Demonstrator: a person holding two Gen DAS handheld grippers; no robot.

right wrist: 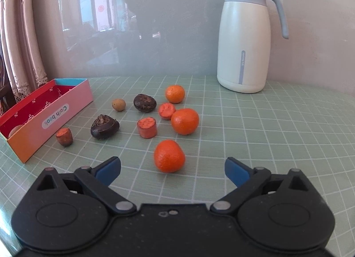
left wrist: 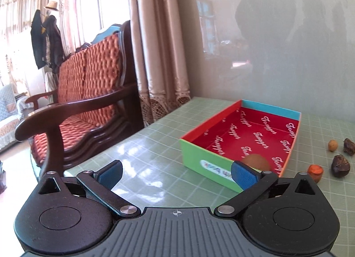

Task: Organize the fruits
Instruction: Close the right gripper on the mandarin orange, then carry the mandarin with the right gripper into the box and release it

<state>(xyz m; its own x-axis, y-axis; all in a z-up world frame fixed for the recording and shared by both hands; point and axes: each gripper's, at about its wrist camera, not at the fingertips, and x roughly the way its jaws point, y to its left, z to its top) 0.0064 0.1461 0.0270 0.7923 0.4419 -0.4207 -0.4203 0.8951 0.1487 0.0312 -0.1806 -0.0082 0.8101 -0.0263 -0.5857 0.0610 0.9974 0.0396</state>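
Nearest my right jaws (right wrist: 173,169) sits a mandarin (right wrist: 169,156), just ahead of the pads and slightly left of the midline, touching neither pad. These jaws stand wide apart and hold nothing. Beyond that fruit I count two more mandarins, one mid-distance (right wrist: 184,121) and one farther back (right wrist: 175,93), so three in all. There are three cut carrot stubs: one straight ahead (right wrist: 147,127), one behind it (right wrist: 166,110), one far to the left (right wrist: 64,137) near the box (right wrist: 55,115). Two dark water chestnuts lie left of centre, the nearer (right wrist: 104,127) and the farther (right wrist: 144,102), with one small tan round fruit (right wrist: 118,104) between them and farther back. A white thermos jug (right wrist: 244,41) stands far ahead on the right of the green checked tabletop (right wrist: 266,137).

My left jaws (left wrist: 176,173) are spread just as wide over bare tabletop, empty, nothing touching the pads. The box, red inside, lies ahead and to their right, and holds one brownish round fruit (left wrist: 257,161) in its near corner; the right pad (left wrist: 243,174) covers part of it and it looks blurred, so I cannot name it. In the right view only a sliver of it shows above the box wall.
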